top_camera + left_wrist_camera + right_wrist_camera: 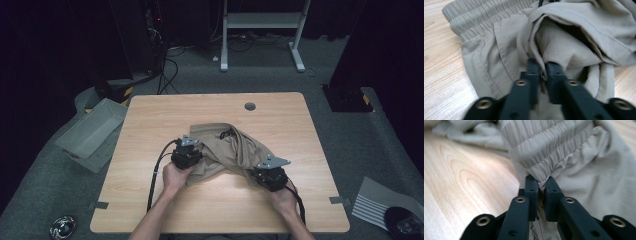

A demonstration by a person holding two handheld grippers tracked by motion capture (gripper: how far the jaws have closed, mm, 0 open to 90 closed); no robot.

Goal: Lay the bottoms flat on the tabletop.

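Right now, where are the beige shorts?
In the high view the beige shorts lie bunched mid-table, between the left gripper and the right gripper, both pinching the fabric.

Grey plastic bin on floor, left of the wooden bench, w/ a round cable hole near the far edge. White frame stand beyond. Striped sheet + dark round obj at floor right; shiny round obj bottom left.

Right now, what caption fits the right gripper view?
Right gripper pinching the elastic waistband of beige shorts above a wooden table.
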